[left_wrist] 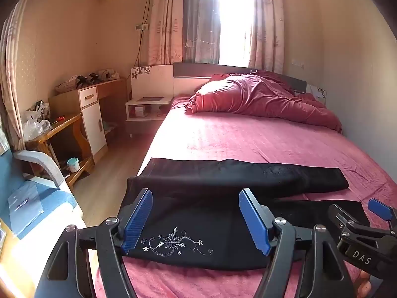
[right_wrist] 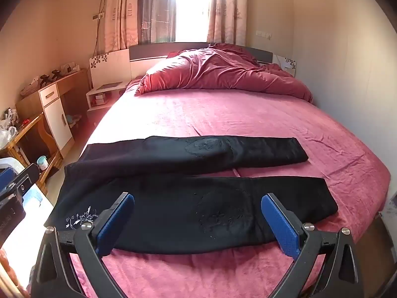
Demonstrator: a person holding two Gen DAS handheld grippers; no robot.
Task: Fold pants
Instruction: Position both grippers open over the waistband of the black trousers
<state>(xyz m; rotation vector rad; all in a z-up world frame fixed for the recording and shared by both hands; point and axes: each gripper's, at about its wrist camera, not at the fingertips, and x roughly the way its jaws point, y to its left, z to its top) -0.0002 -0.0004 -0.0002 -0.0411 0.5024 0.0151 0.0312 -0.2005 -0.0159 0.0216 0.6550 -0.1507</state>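
Pink bed, rumpled duvet, curtains, wooden desk

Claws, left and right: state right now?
Left claw: open, holding nothing, above the black embroidered fabric pants.
Right claw: open, holding nothing.

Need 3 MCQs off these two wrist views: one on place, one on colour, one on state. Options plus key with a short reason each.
1. Where do the pants lie?
A. on the bed
B. on the floor
C. on the desk

2. What colour are the pads on the fingers?
A. red
B. blue
C. white

3. What state are the pants in?
A. folded in half
B. rolled up
C. flat, legs spread apart

Key:
1 A, they rest on the pink sheet.
2 B, blue pads show on both the left gripper and the right gripper.
3 C, both legs lie separately with sheet between them.
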